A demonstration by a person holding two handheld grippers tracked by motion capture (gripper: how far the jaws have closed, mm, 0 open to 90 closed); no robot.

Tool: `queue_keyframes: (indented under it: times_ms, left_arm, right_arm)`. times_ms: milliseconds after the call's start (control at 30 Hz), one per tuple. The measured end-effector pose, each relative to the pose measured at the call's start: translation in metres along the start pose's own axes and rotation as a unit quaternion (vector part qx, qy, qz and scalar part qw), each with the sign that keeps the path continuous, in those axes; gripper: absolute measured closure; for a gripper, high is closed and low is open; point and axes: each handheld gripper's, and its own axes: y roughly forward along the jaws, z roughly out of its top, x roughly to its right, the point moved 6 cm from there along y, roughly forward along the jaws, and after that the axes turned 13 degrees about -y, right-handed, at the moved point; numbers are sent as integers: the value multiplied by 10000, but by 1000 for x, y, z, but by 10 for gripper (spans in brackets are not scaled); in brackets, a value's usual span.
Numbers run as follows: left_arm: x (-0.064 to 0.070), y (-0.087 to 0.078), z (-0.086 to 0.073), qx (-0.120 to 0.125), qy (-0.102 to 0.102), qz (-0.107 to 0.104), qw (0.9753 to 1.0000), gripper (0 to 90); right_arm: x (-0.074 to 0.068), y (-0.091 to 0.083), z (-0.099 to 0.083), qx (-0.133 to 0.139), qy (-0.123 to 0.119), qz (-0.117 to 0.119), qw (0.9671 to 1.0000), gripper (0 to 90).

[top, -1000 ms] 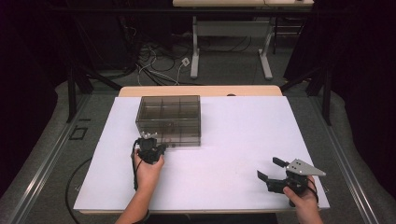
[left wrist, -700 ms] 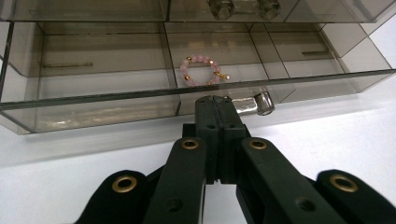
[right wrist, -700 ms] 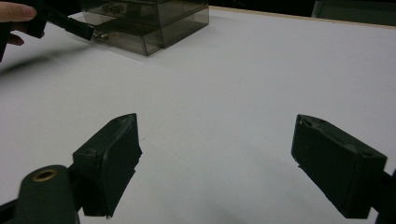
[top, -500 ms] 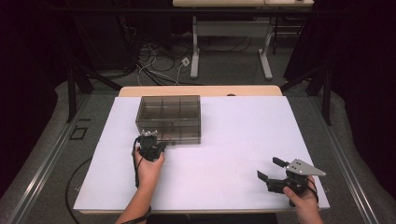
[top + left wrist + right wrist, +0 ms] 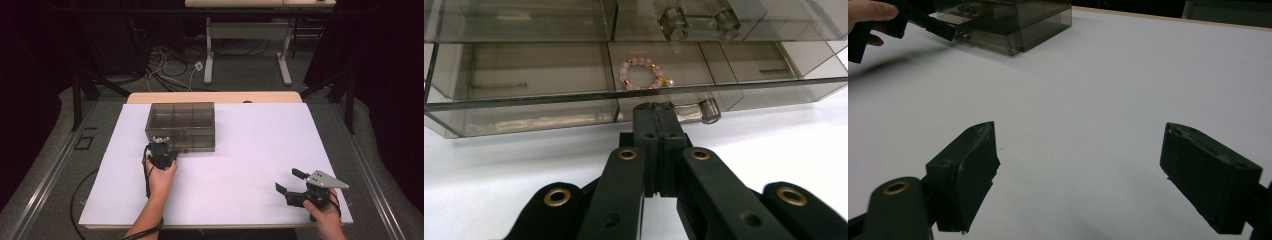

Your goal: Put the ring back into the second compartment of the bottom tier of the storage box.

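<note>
Tools: two, one in each of the person's hands.
Left tool (image 5: 161,146): its jaws are pressed together on the clear bar handle (image 5: 696,111) of the lower drawer (image 5: 574,107); in the left gripper view the tips (image 5: 658,111) meet at the handle's middle, and one round end cap shows just right of them.
Right tool (image 5: 290,184): held low over the near right part of the worktop, jaws spread wide with nothing between them; in the right gripper view the two pads (image 5: 970,160) stand well apart above bare white surface.
Hands: two, the left hand (image 5: 161,172) behind its tool close to the box front, the right hand (image 5: 324,210) at the near edge.
Drawer box (image 5: 181,125): one, smoky translucent plastic, standing on the left rear part of the white worktop (image 5: 250,160), well apart from the right tool.
Drawers: two tiers seen in the left gripper view, the lower drawer drawn out a little toward the left tool, the upper one (image 5: 624,20) with its own clear handle (image 5: 699,20).
Compartments: dividers split the lower drawer into three sections across its width.
Bracelet (image 5: 644,74): one, a small ring of pale pink beads with a few gold ones and a white bead, lying flat in the middle section of the lower drawer, just behind the gripped handle.
Other contents: a thin dark rod-like shape in the left section and another in the right; what they are I cannot tell.
</note>
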Motion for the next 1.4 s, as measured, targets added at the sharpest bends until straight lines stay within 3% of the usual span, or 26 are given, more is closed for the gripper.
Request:
queue_keyframes:
  times_ms: [1000, 1400]
  left_arm:
    - [2, 13, 16, 150, -130, 81, 9998, 900]
    - [1, 15, 14, 143, -180, 89, 9997, 900]
  right_arm:
    - [0, 0, 0, 1, -6, 23, 10000, 147]
    - [0, 0, 0, -14, -48, 25, 10000, 147]
